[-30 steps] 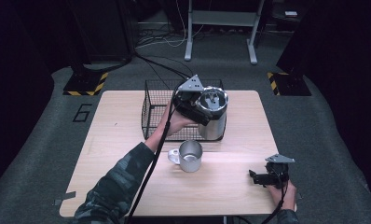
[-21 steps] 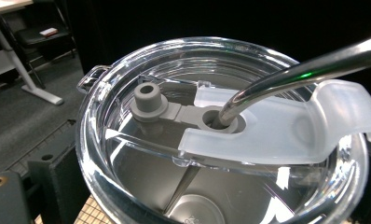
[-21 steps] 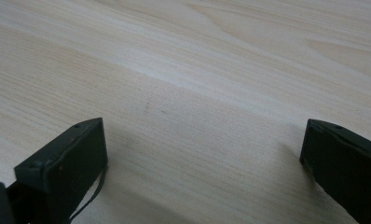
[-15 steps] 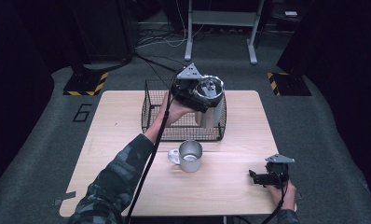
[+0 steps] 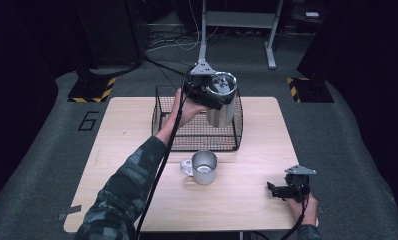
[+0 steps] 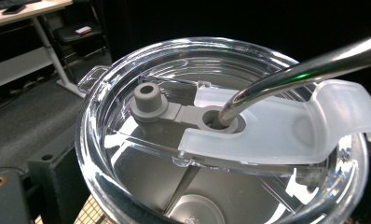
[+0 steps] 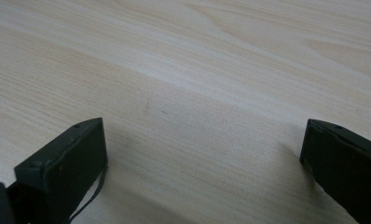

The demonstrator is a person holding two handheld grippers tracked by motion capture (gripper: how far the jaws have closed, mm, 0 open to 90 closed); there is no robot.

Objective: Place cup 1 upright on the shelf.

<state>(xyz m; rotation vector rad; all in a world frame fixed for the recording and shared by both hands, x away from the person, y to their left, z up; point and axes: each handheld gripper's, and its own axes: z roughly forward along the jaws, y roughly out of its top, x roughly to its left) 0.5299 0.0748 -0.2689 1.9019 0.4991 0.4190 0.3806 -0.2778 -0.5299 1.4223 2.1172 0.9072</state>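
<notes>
Jaws on the left gripper [image 5: 203,92] cannot be seen meeting anything, so whether they clench the steel tumbler [image 5: 221,107] at its rim I cannot tell for certain, though the tumbler hangs in the air against that gripper, above the wire basket [image 5: 164,117] at about twelve o'clock on the table [image 5: 117,165], tilted rather than upright. In the left gripper view the clear lid [image 6: 127,93] sits right under the camera, with a metal straw [image 6: 295,70] running out through its opening toward three o'clock. A grip on the rim of a smooth, heavy cup looks slight to me: it could pivot or slip and drop onto the basket's edge, or the straw could slide out as the tilt grows. If it swings toward six o'clock it may strike the metal mug [image 5: 203,167] standing just in front of the basket, near the table's centre, and knock it over. Over at about four o'clock, the right gripper [image 5: 287,190] rests low by the table's near edge with its jaws spread wide over bare wood and nothing between them, well apart from the tumbler and too far off to steady it.
</notes>
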